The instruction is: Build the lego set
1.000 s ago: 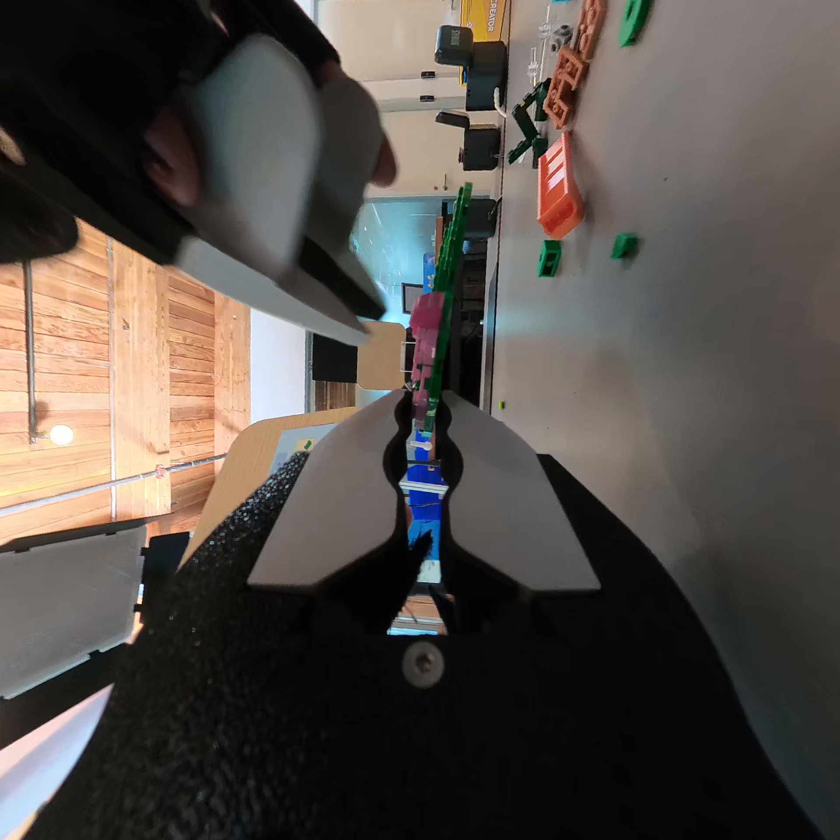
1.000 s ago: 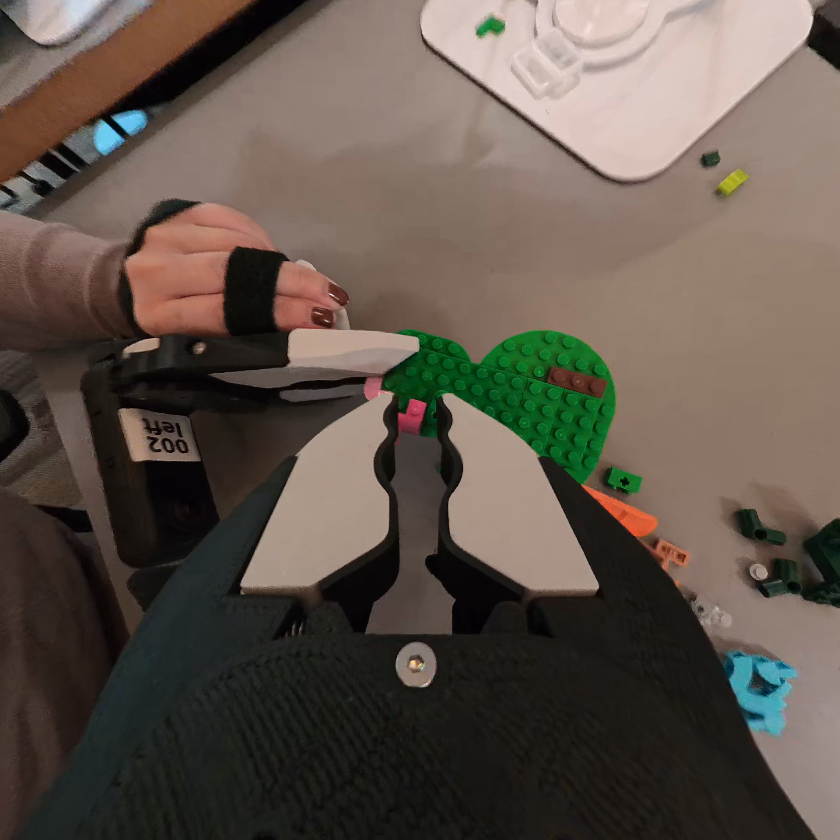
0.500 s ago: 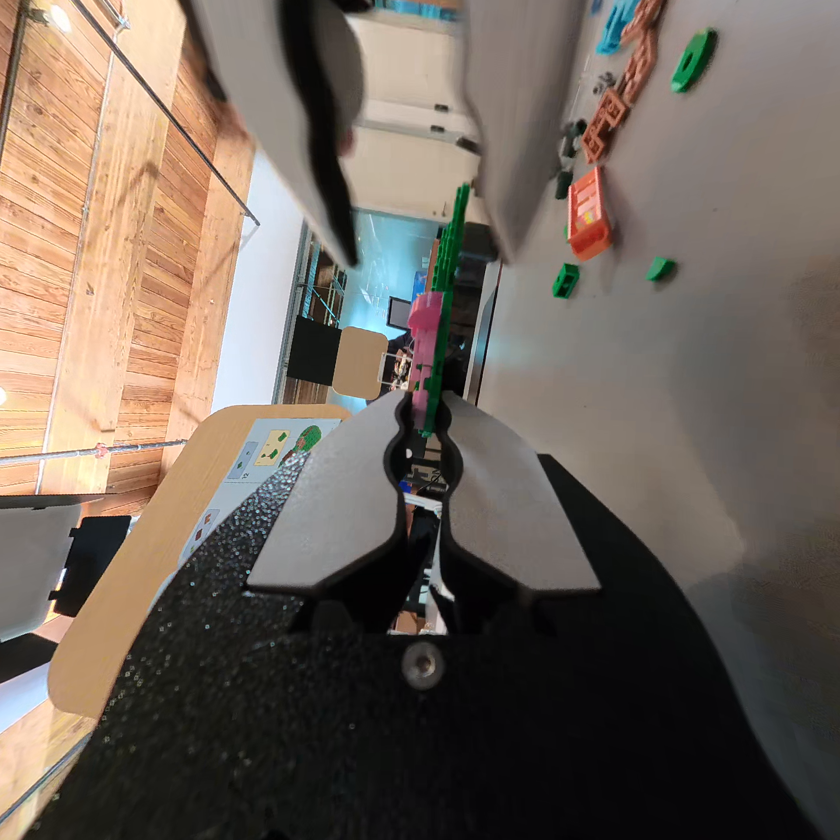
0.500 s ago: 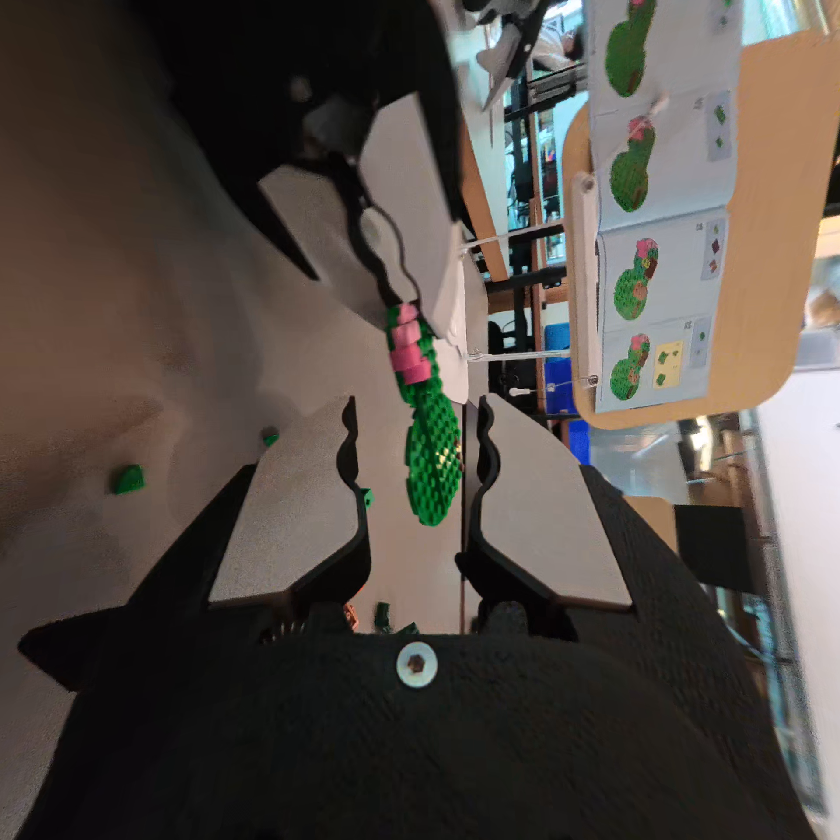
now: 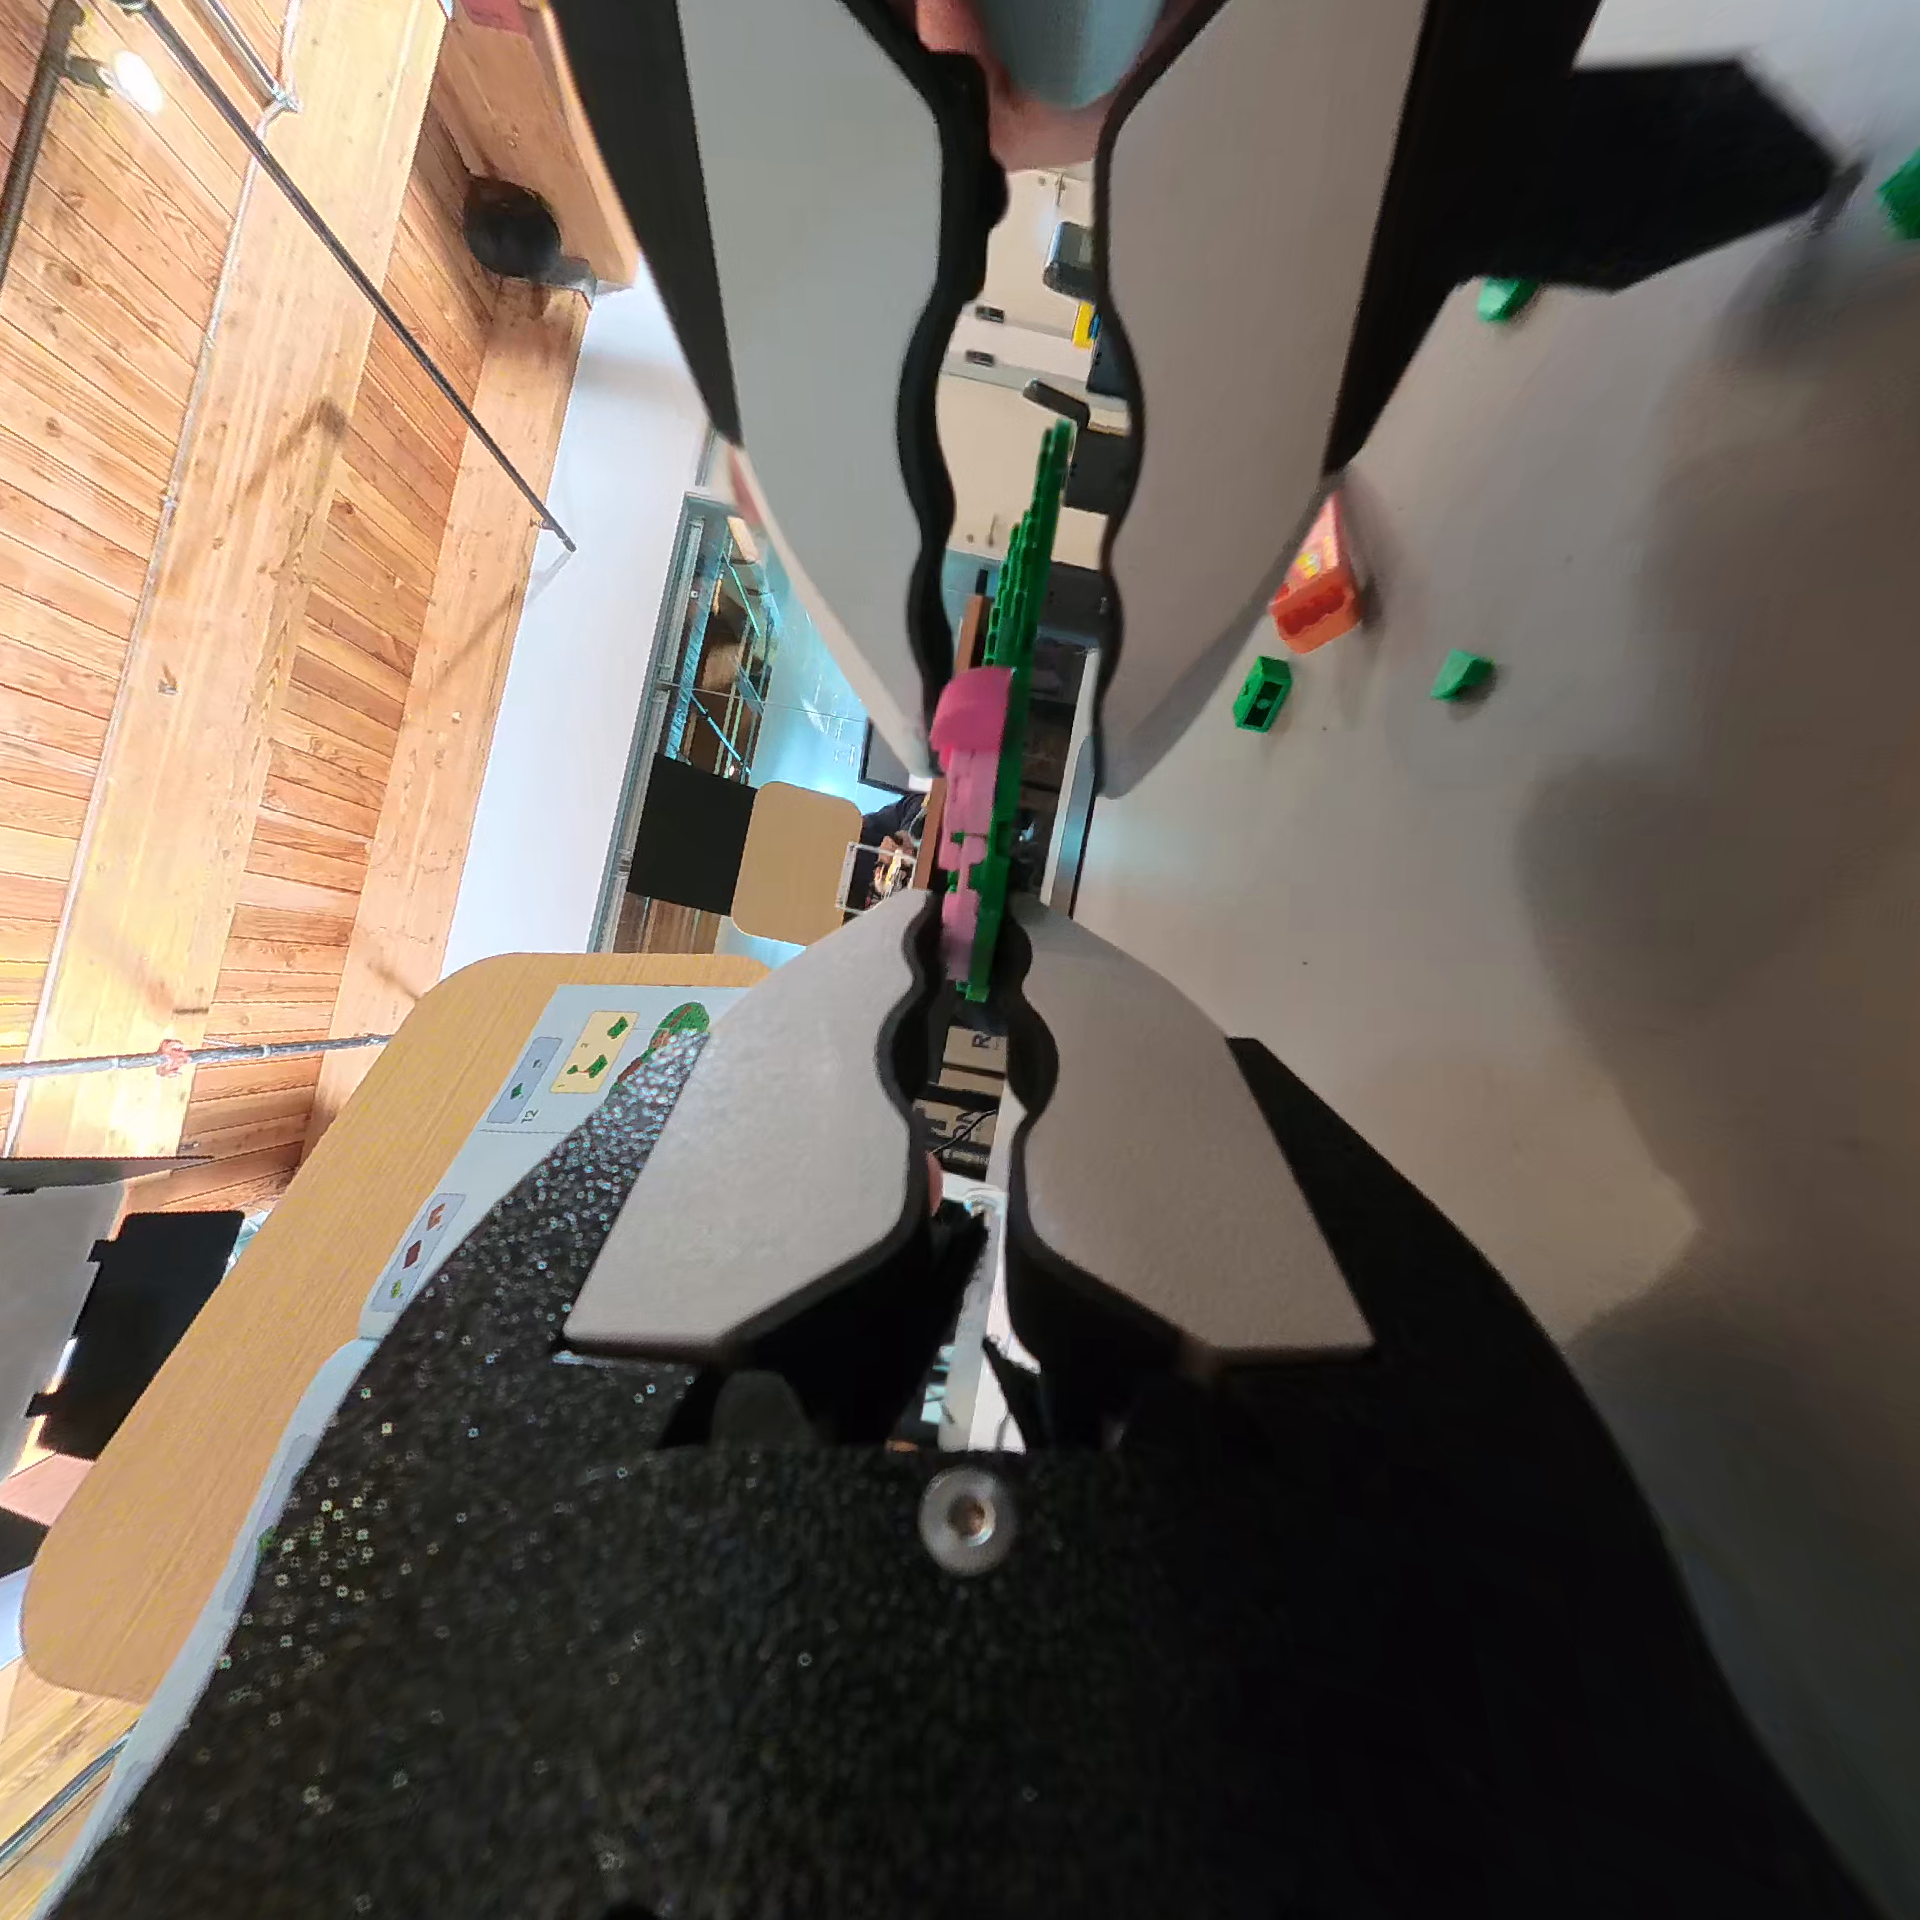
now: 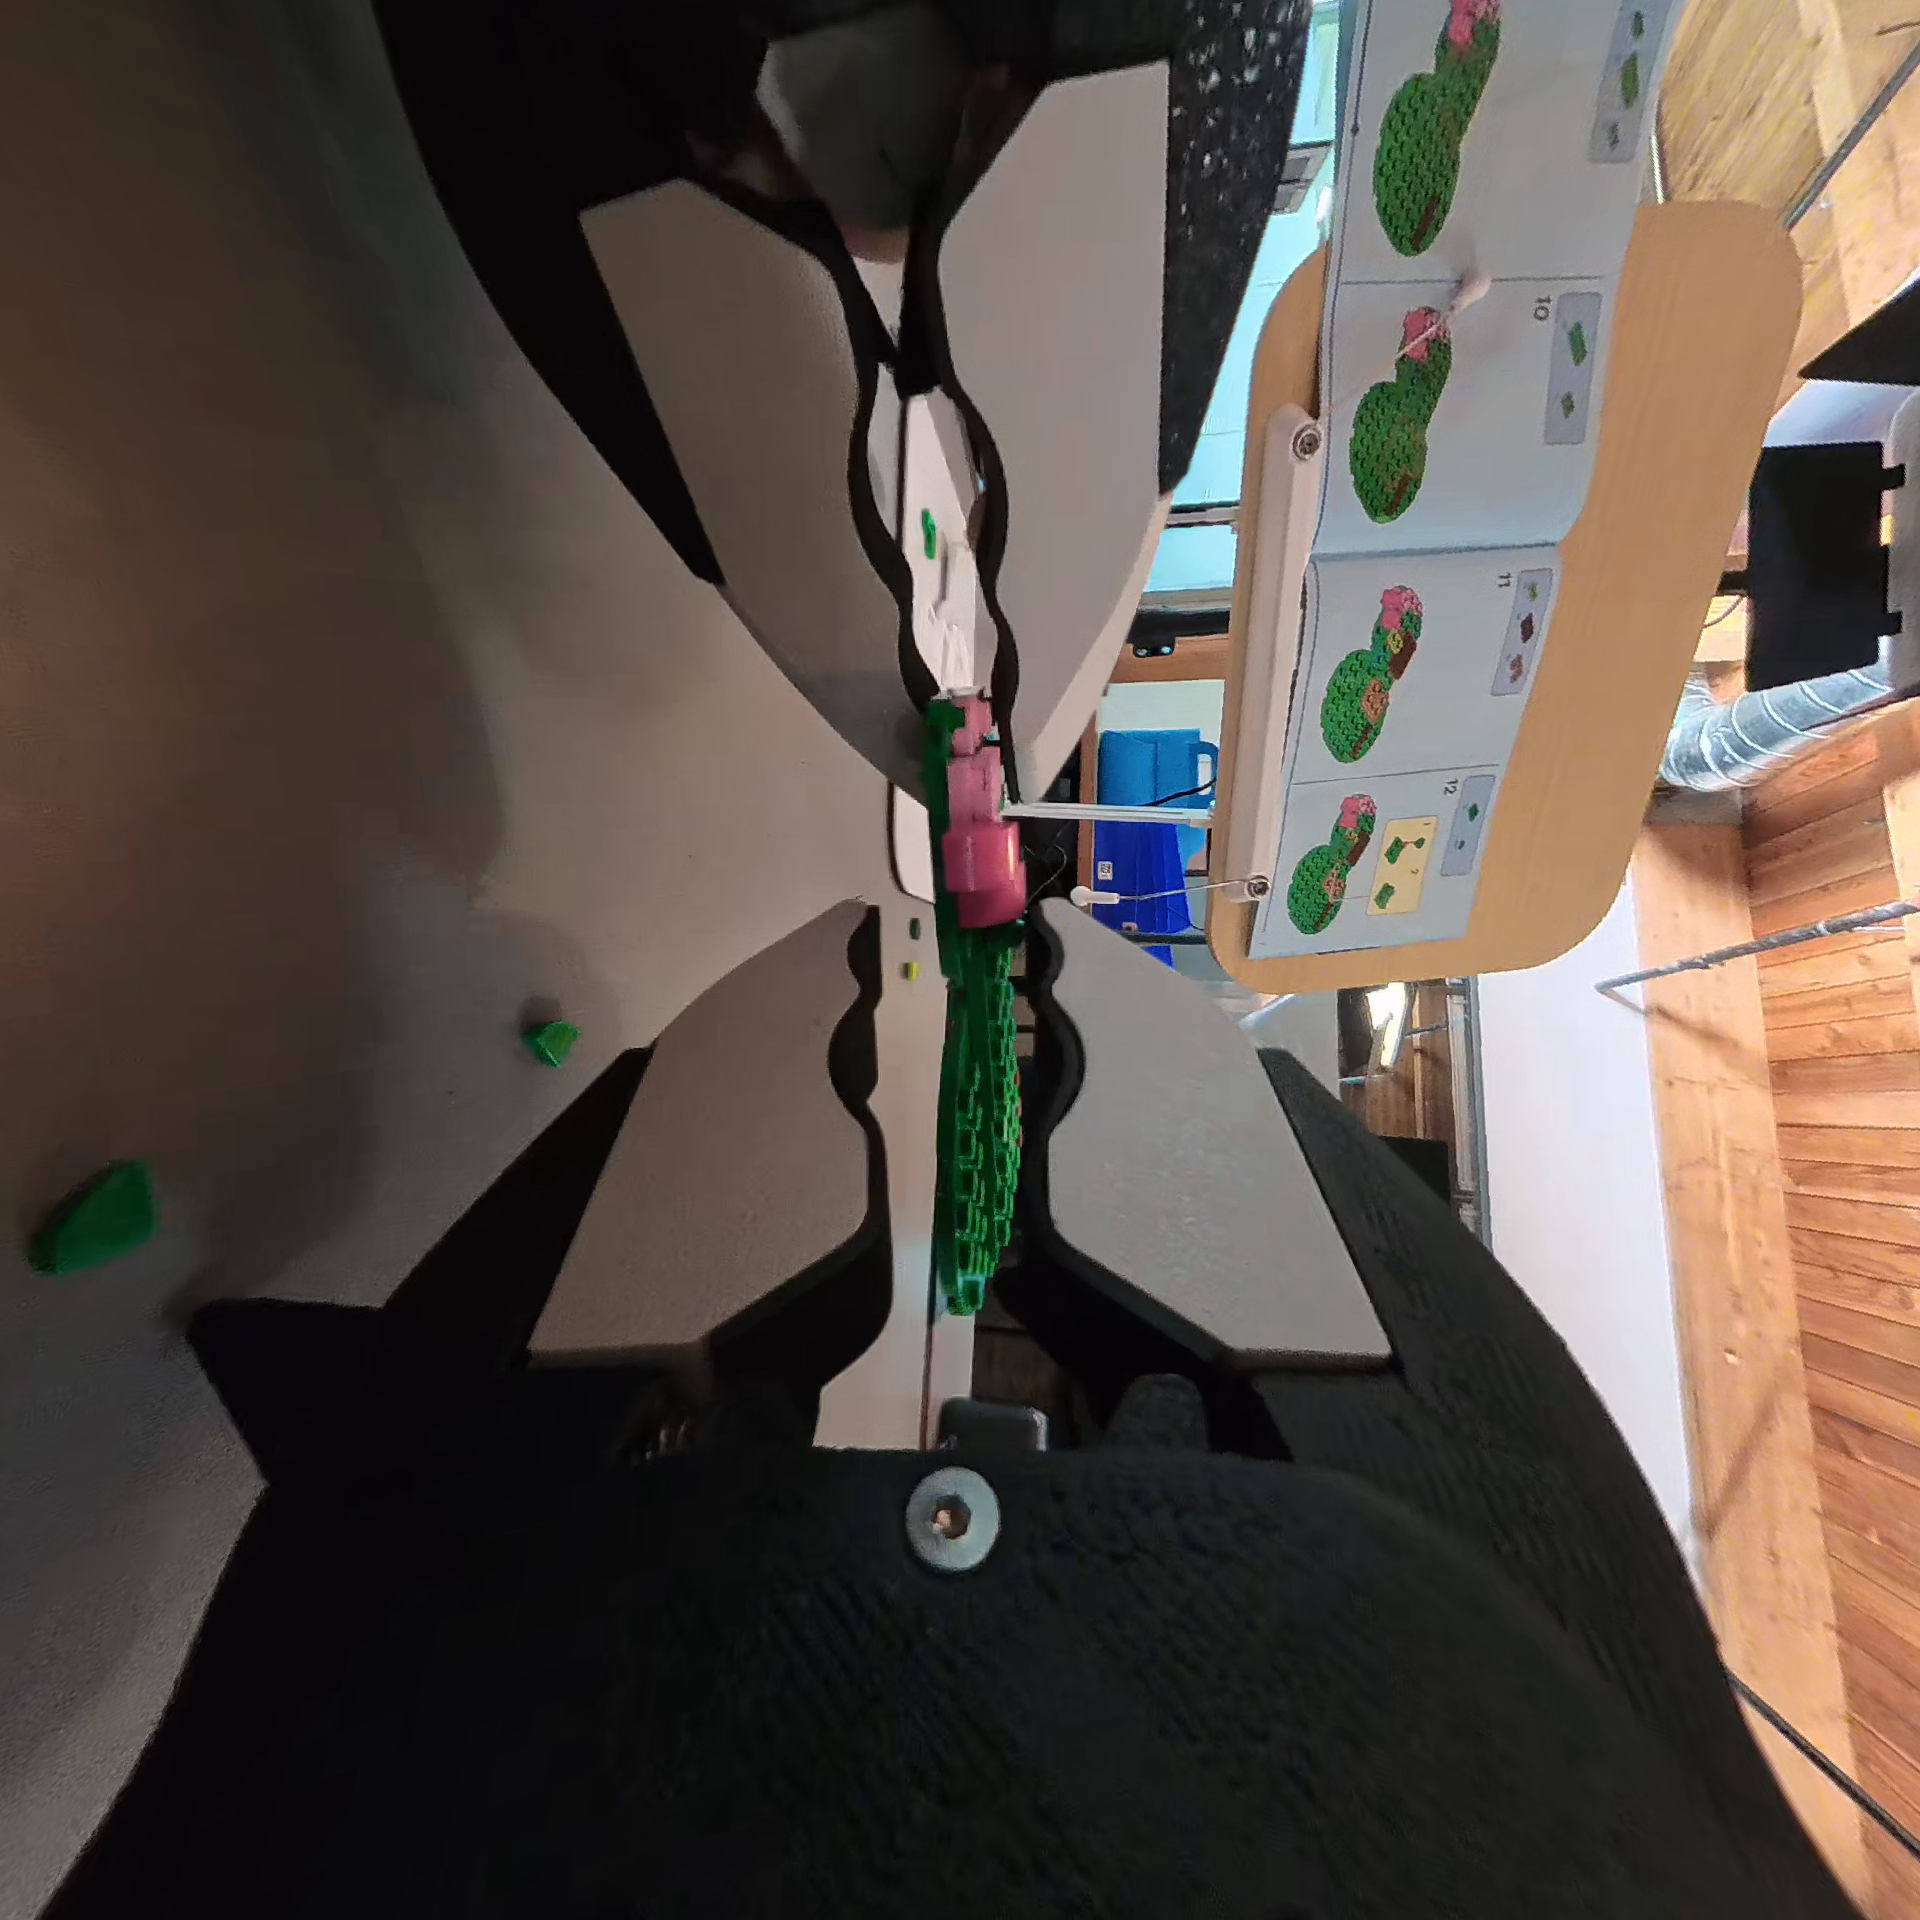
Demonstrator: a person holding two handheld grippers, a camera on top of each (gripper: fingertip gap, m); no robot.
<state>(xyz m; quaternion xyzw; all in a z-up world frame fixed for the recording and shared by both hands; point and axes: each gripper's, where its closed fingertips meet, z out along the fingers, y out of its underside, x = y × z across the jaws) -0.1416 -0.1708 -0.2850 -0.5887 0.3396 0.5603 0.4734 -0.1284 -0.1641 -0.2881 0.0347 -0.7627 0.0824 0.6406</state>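
A green lego plate [image 5: 1023,582] with pink bricks [image 5: 971,727] on one face is held on edge above the grey table [image 5: 1558,935]. My left gripper [image 5: 971,951] is shut on the plate's near end, at the pink bricks. My right gripper [image 6: 956,925] is open and straddles the plate [image 6: 977,1122] from the opposite end. One of its fingertips [image 6: 1049,925] is at the pink bricks [image 6: 977,852]; the other stands apart from the plate. In the left wrist view the right gripper [image 5: 1018,758] comes in from the top. The left gripper [image 6: 961,707] shows at the top of the right wrist view.
An open instruction booklet [image 6: 1455,623] lies on a wooden stand behind. Loose green bricks [image 5: 1262,696] [image 5: 1463,675] and an orange piece [image 5: 1320,587] lie on the table. Two more green pieces [image 6: 551,1042] [image 6: 94,1216] lie to the left in the right wrist view.
The plate went from lying flat on the table to being held on edge by my left gripper. My right gripper opened, turned, and moved in along the plate, jaws now narrower around it.
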